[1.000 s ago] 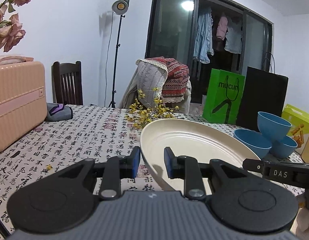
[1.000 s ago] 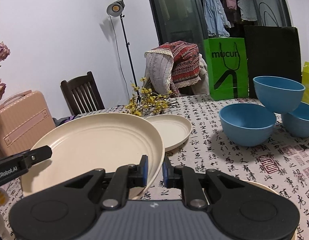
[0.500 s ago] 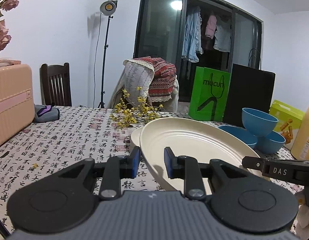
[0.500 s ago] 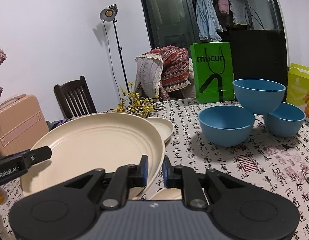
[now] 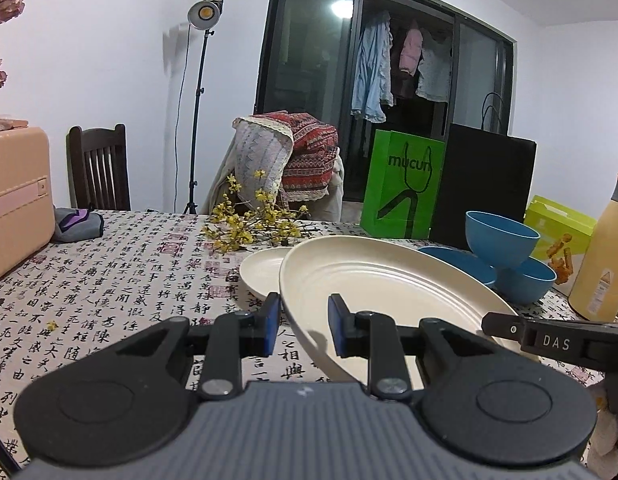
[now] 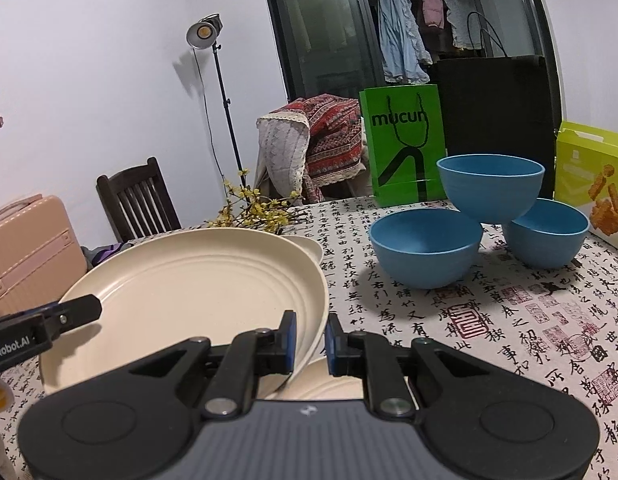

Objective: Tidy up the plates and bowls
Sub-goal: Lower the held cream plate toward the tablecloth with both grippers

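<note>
Nearest in, both grippers are sharing one load: the left gripper is clamping its fingers on the left rim of the large cream plate, and the right gripper is pinching the opposite rim with its fingers clenched on that edge. The large cream plate is riding above the bench, tilted a little, carried between the two hands; gripping both sides is probably what is keeping such a wide, shallow thing from swinging.

Just under the right gripper, another cream plate is lying flat on the bench, only its edge showing. Just beyond the carried plate, a smaller cream plate is sitting on the patterned cloth, and that looks like a likely stacking spot, though I cannot tell which one is being aimed for.

Further right, three blue bowls are grouping up: the front bowl and the right bowl are standing on the bench, with the top bowl perching across their rims, not nested yet.

At the far edge, the yellow flower sprig is lying near the plates, and the green bag is standing behind the bowls.
</note>
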Available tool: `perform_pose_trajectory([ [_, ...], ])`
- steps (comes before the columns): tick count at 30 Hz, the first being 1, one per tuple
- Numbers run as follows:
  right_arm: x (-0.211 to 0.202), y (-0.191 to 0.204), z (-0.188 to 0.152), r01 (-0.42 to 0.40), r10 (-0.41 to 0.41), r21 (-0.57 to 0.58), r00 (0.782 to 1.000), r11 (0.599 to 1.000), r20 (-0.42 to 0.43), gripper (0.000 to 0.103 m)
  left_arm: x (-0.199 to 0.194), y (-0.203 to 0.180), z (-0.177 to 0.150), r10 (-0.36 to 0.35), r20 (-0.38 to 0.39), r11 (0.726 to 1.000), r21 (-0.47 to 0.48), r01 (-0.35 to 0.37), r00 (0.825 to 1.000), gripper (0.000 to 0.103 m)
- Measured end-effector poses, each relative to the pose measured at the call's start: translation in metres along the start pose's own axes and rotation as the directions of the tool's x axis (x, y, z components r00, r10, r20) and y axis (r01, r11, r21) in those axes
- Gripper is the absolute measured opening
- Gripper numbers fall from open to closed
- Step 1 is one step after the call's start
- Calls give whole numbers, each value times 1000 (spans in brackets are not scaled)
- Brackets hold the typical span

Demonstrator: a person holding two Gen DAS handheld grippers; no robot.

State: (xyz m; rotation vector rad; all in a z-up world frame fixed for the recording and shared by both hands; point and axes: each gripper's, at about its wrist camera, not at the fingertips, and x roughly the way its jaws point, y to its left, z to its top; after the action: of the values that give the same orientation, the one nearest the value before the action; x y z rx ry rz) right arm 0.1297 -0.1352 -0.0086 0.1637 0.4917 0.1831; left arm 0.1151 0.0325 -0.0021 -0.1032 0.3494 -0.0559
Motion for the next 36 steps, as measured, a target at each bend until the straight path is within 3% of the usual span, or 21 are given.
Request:
perform_pose_trajectory([
  [36,-24,-46,-23,91,-93,46,995,995,47,14,9,-42,-24,-110,-32,994,9,110,993,26],
])
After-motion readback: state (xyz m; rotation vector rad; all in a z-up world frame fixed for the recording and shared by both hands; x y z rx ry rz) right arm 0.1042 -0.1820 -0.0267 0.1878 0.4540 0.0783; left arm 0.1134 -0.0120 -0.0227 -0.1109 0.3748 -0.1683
